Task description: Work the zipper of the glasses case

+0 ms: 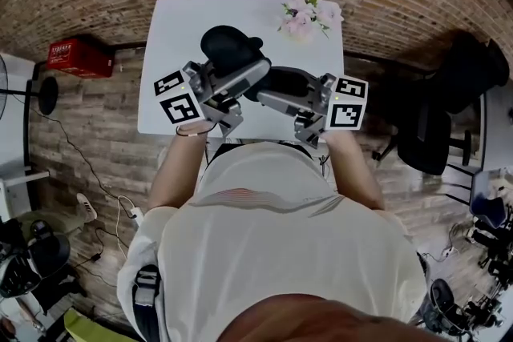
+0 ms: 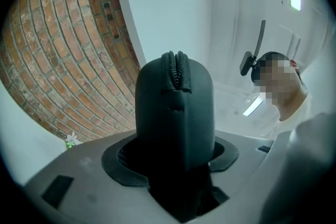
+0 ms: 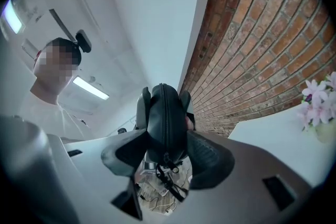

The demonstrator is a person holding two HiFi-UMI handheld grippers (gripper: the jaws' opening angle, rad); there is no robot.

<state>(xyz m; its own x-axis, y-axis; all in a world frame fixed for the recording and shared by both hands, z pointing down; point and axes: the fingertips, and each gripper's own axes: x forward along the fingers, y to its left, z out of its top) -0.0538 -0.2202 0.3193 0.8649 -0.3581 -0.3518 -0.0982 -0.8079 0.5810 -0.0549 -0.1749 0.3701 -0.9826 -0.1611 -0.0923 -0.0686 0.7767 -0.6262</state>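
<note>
The glasses case (image 2: 176,113) is held in the air between the two grippers, which face each other nose to nose in front of the person's chest, over the near edge of the white bench (image 1: 240,12). In the left gripper view, the left gripper (image 2: 173,160) has its jaws clamped on one end of the black case. The case stands upright between the pads and fills the gap, and its zipper (image 2: 175,68) runs over the rounded top at 12 o'clock. In the right gripper view, the right gripper (image 3: 167,153) grips the opposite end of the case, with a pad against each side. A closed seam runs straight down the middle of the case, and the zipper pull (image 3: 167,162) with its cord hangs at 6 o'clock, just below the pads. Beyond the case in that view, the left gripper's jaws flank the far end. On the bench, a small bunch of pink flowers (image 1: 309,16) sits toward the 1 o'clock corner, well apart from the grippers. On the brick floor, a red box (image 1: 78,56) lies at about 9 o'clock from the bench and a black office chair (image 1: 449,108) stands at about 3 o'clock.
</note>
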